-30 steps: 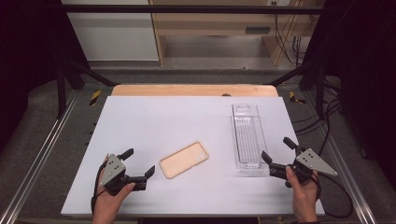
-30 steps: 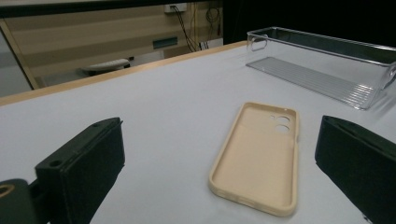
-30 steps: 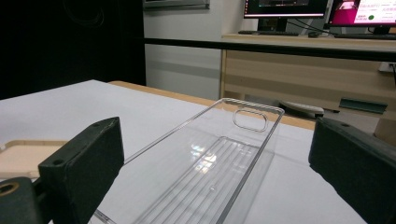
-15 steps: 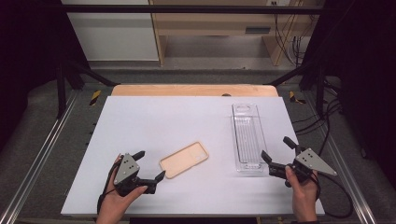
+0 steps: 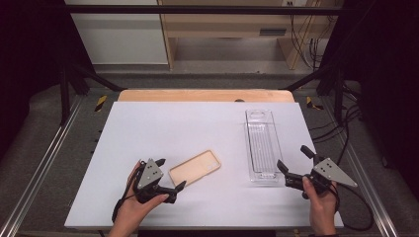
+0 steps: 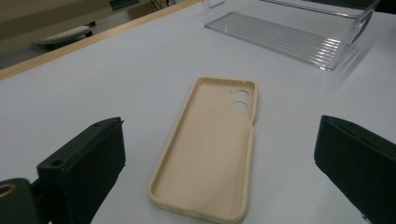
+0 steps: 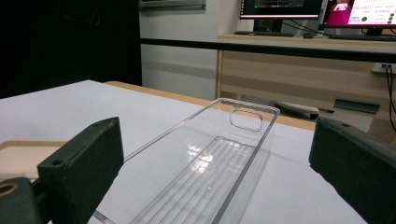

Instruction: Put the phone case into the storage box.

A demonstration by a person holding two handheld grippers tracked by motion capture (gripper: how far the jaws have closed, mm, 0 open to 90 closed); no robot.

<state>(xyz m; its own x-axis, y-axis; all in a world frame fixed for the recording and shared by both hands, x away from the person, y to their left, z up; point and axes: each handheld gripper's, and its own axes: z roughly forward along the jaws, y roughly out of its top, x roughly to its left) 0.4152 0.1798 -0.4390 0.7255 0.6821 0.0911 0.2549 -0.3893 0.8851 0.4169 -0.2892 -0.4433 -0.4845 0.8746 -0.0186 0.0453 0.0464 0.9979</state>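
Phone case (image 5: 195, 167), beige and lying hollow side up, rests flat on the white surface (image 5: 163, 128), toward the near edge and well to the left of the clear tray (image 5: 262, 146). From the high view the case looks like a plain tan slab set at a slant; the left gripper view brings out its raised rim, the smooth inner floor and the round camera cut-outs (image 6: 239, 100) at its far end. That same view shows the case (image 6: 212, 149) lying between the two dark pads of the left tongs (image 5: 168, 175), which are spread wide and touch nothing, with the near end of the case just ahead of them.

The right tongs (image 5: 291, 159) are also spread, empty, held just beside the near end of the clear tray. The right gripper view looks along the tray (image 7: 205, 172) and shows its ribbed floor, its thin see-through walls and a rounded slot (image 7: 246, 118) in the far wall, details that the high view leaves faint. A corner of the case (image 7: 23, 158) shows left of the tray there.
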